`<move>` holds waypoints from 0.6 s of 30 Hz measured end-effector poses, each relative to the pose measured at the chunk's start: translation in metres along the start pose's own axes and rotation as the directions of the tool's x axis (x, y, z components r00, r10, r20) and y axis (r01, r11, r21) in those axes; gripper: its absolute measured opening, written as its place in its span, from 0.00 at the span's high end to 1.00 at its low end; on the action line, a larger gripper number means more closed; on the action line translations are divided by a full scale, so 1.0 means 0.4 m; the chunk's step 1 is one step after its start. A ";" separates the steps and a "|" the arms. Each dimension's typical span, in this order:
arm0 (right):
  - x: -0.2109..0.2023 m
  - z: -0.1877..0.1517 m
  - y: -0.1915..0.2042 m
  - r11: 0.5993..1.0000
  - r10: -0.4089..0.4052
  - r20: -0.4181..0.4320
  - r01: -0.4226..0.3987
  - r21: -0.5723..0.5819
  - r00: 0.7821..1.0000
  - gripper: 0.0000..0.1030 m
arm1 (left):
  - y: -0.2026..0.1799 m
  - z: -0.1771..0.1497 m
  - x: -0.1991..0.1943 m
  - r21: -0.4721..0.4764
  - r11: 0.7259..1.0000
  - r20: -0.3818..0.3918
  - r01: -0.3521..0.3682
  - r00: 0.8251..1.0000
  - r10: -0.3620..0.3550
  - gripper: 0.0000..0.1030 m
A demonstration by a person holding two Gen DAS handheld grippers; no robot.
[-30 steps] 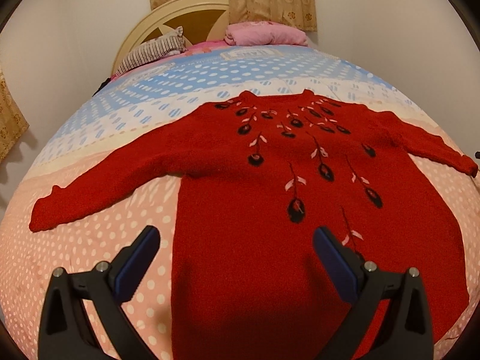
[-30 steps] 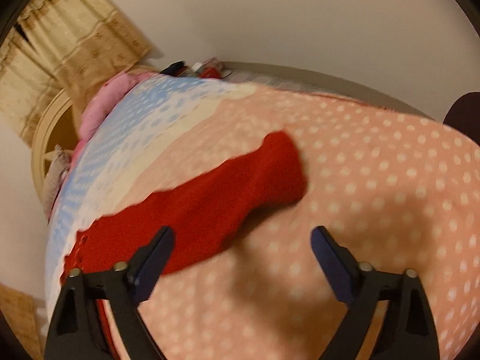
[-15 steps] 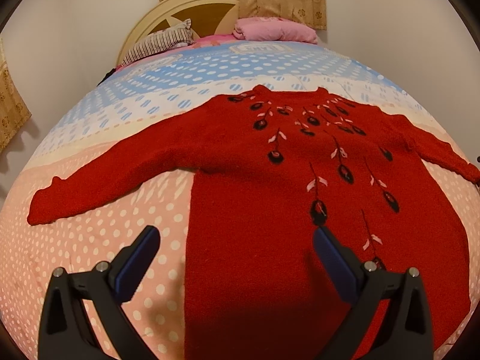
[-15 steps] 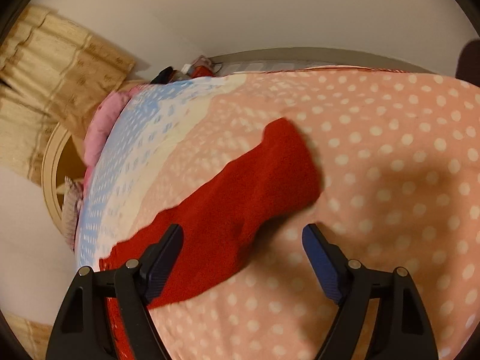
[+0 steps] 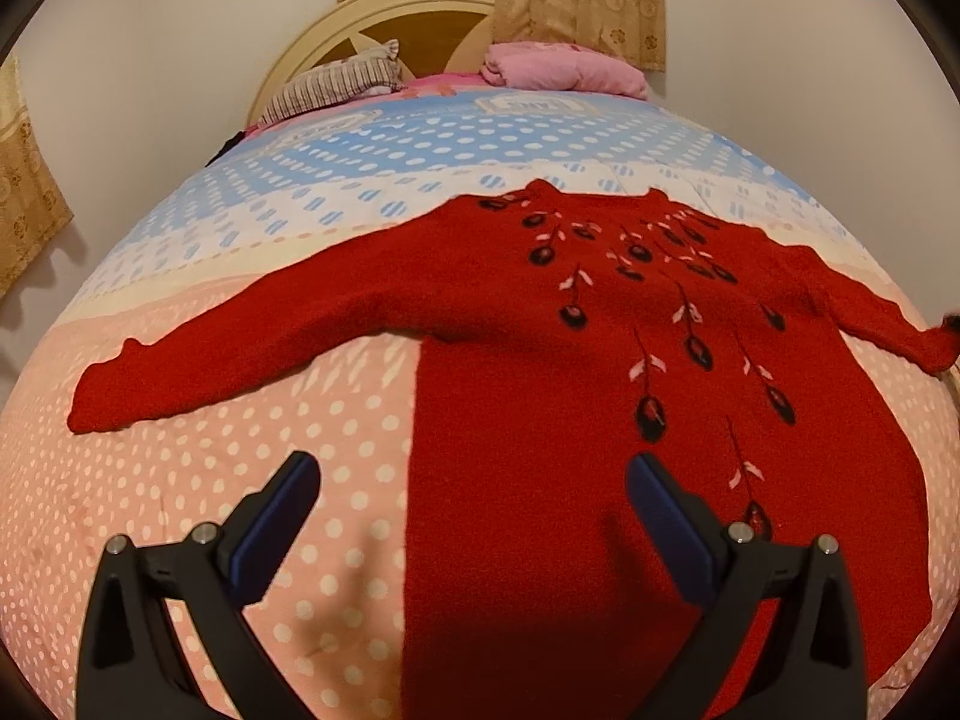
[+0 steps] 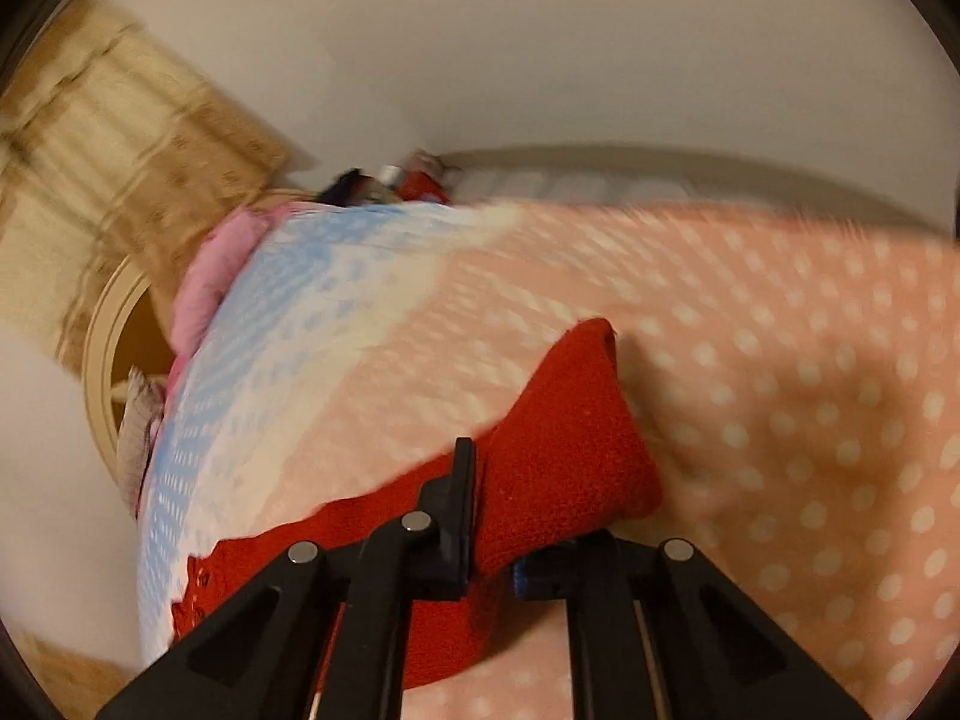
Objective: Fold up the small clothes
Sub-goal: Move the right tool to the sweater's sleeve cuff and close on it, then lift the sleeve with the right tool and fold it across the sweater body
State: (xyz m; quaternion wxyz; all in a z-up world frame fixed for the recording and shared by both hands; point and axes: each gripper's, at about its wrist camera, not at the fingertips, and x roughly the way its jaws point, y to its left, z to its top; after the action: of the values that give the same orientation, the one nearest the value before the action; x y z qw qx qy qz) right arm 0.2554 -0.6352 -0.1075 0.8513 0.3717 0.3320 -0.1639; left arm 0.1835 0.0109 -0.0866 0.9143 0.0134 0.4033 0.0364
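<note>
1. Right wrist view, nearest: the right tongs (image 6: 489,531) have just closed and now pinch the right sleeve (image 6: 564,450) of the red sweater (image 5: 600,420) close to its cuff; so shallow a bite on loose knit could slip once the sleeve is carried across
2. Left wrist view: the left tongs (image 5: 474,516) hang spread and empty over the sweater's left edge at 6 o'clock, so nothing pins the body; a pull on the sleeve could drag it askew
3. Sweater lies flat on the bed (image 5: 180,480), fuzzy knit, dark embroidered buds toward 1 o'clock, left sleeve (image 5: 240,354) out at 9
4. Spotted quilt looks soft and yielding; pillows (image 5: 336,87) at 11 o'clock
</note>
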 end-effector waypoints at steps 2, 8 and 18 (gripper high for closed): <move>-0.028 0.003 0.050 0.998 0.027 0.021 -0.026 -0.062 0.999 0.92 | 0.005 0.002 -0.005 -0.006 1.000 0.006 0.001 1.000 -0.001 0.00; -0.105 0.001 0.234 0.967 0.126 0.038 -0.114 -0.226 0.991 0.92 | 0.032 -0.005 -0.004 -0.018 1.000 0.012 -0.023 1.000 0.023 0.00; -0.210 -0.081 0.579 0.857 0.339 -0.003 -0.310 -0.411 0.941 0.92 | 0.104 -0.020 -0.005 -0.074 0.996 0.008 -0.045 0.999 0.046 0.00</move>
State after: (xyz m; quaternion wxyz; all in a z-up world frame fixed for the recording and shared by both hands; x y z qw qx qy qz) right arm 0.3021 -0.4534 0.0554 0.9361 0.2314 0.2615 0.0414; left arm 0.1740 0.0521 -0.0881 0.9151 -0.0111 0.3966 0.0722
